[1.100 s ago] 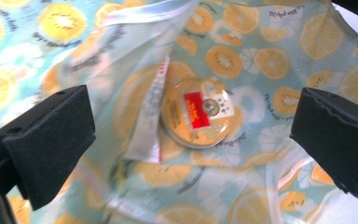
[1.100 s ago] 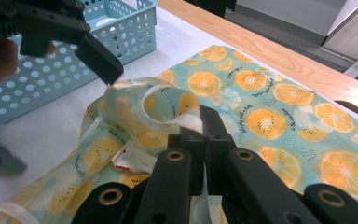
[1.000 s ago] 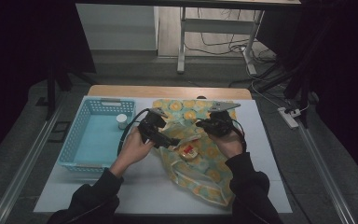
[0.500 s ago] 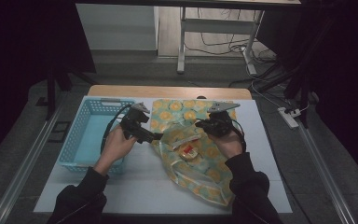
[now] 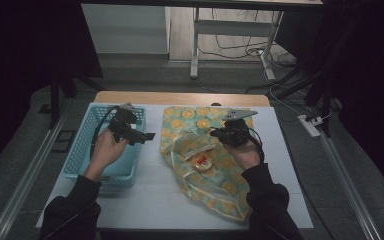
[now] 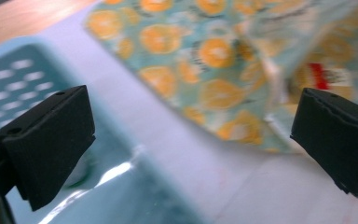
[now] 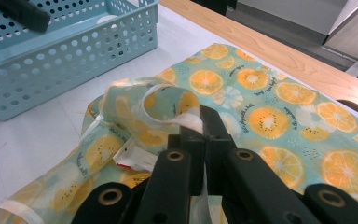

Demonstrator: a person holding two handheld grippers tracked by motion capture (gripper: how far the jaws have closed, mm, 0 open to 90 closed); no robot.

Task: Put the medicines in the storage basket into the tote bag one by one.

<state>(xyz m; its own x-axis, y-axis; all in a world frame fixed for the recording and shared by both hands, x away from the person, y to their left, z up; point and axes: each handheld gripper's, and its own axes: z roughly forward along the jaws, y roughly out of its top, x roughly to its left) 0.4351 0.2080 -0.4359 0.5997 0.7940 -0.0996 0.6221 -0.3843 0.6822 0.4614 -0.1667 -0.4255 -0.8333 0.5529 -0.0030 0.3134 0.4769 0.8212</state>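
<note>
On the white table (image 5: 150,195) an orange-slice print bag (image 5: 200,145) lies at three o'clock of the blue perforated basket (image 5: 80,165), its white-edged rim clamped in the closed right gripper (image 5: 219,134), while the left gripper (image 5: 147,136), jaws wide and empty, hovers over the basket's rim at nine o'clock of the bag.

I see white-topped table (image 5: 150,195), wooden strip along far edge. Blue perforated basket (image 5: 77,170) sits at left, orange-print bag (image 5: 200,120) lies spread just beside it.
</note>
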